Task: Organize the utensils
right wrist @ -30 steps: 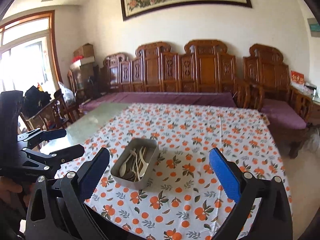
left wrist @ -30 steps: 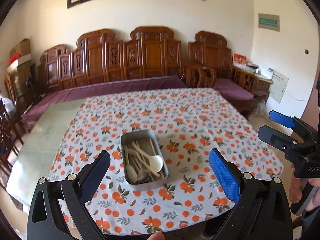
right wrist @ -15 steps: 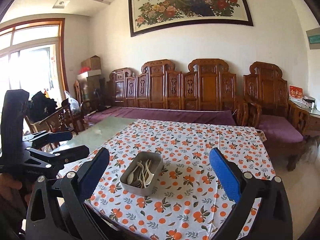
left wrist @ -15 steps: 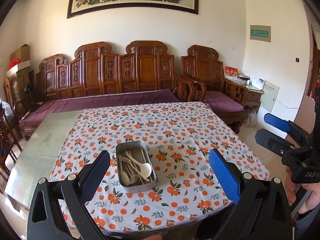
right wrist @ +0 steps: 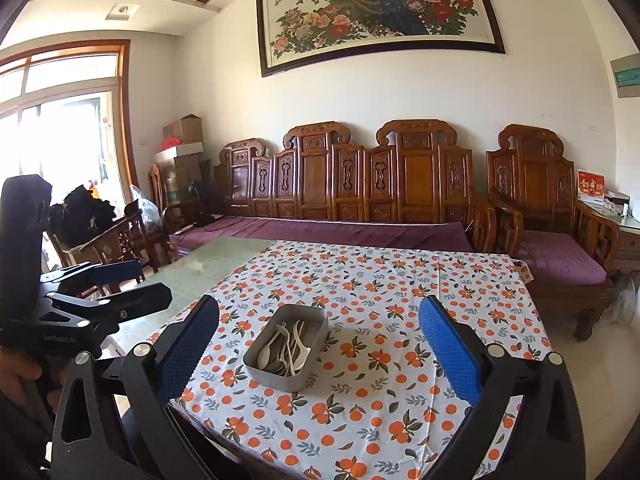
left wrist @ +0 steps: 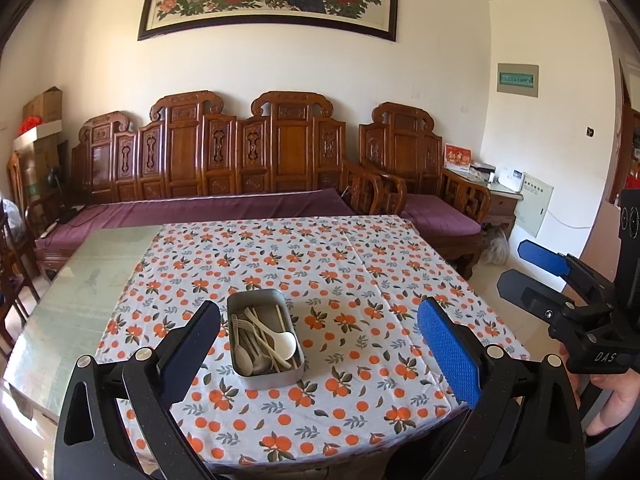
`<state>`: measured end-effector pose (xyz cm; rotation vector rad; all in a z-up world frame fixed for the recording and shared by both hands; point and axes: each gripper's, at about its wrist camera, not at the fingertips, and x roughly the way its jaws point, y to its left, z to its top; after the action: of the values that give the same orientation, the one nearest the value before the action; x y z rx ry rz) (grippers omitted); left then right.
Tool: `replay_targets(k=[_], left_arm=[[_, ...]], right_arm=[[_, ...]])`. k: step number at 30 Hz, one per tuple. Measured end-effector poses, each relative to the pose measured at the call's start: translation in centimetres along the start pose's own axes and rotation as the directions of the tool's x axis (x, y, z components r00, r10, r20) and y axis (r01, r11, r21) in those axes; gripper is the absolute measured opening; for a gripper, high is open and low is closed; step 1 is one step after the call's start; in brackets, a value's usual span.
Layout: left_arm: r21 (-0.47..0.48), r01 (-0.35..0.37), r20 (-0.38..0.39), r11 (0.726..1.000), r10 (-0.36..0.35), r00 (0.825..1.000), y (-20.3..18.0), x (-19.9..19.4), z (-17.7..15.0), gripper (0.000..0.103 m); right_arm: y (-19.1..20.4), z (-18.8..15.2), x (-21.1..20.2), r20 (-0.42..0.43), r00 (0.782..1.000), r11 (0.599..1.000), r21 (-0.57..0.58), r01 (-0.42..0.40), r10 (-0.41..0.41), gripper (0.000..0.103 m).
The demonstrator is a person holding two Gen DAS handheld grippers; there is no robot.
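While both grippers — left (left wrist: pixel 318 344), right (right wrist: pixel 318 344) — hover with fingers spread and bare, every utensil (left wrist: pixel 262 338) lies in the tin (left wrist: pixel 276 378) at twelve o'clock, fitting either sorting's outset or finish.

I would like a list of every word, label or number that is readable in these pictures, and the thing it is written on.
"DAS": on the body of the right tool, left wrist view.
Lettering on the left tool: too blurred to read.
Characters on the peacock painting: too small to read.
Gold characters on the red card: unreadable.
Text on the green wall panel: unreadable.
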<state>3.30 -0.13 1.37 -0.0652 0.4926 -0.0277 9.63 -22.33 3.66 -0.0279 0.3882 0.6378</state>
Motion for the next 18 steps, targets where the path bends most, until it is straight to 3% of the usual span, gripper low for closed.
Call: replay_targets(k=[18], left_arm=[[0.012,0.017,0.008,1.0,-0.017,1.0,-0.51,-0.53,-0.08,0.095]], right_arm=[[0.18,0.04,-0.42,-0.001,1.0,1.0,0.003,-0.002,0.002,0.101]])
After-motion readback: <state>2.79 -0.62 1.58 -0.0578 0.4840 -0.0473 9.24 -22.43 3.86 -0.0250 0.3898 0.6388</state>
